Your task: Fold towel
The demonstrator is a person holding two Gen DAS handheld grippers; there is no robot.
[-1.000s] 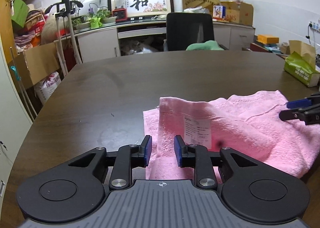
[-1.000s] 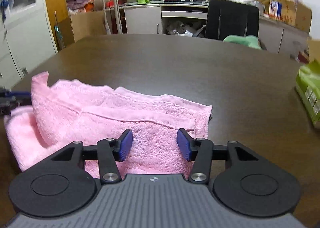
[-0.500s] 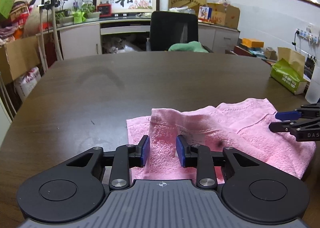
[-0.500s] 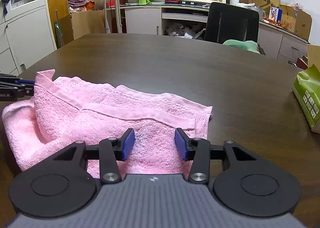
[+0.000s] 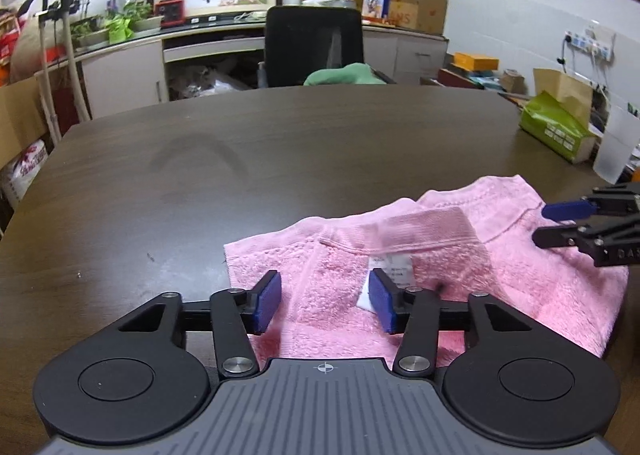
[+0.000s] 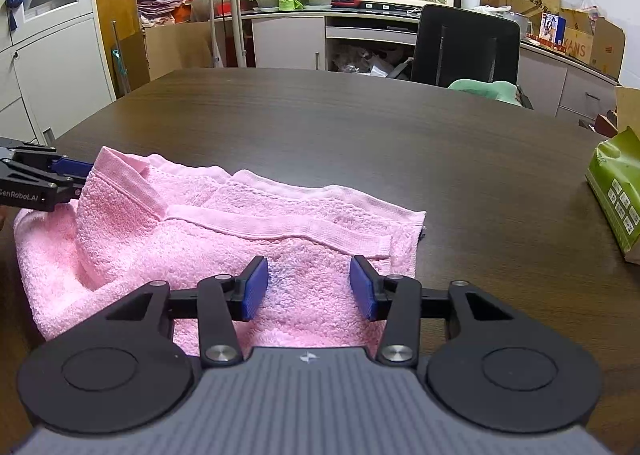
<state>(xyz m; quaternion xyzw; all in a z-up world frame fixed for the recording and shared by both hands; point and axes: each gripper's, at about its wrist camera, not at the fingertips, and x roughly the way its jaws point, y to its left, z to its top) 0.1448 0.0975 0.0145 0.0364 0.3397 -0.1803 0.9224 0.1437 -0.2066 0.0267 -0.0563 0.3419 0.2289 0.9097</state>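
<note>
A pink towel (image 5: pixel 440 267) lies loosely folded on the dark wooden table (image 5: pixel 280 155), with a white label (image 5: pixel 390 275) showing on its upper layer. My left gripper (image 5: pixel 324 301) hovers over the towel's left end. Its jaws are opening and towel lies between the pads, which do not press on it. A hemmed band of the towel there looks blurred. My right gripper (image 6: pixel 310 287) is open over the towel (image 6: pixel 240 223) near its right corner, holding nothing. Each gripper shows at the edge of the other view: right gripper (image 5: pixel 560 223), left gripper (image 6: pixel 68 179).
A green tissue pack (image 5: pixel 558 131) sits at the table's right edge. A black chair (image 5: pixel 314 45) with a green cloth (image 5: pixel 344 75) stands at the far side. Cabinets, plants and cardboard boxes line the walls behind. Bare tabletop (image 6: pixel 360 127) stretches beyond the towel.
The left gripper's jaws have spread wider and its view has swung right. The raised towel edge it had between them has dropped onto the towel. The right gripper has stayed put.
</note>
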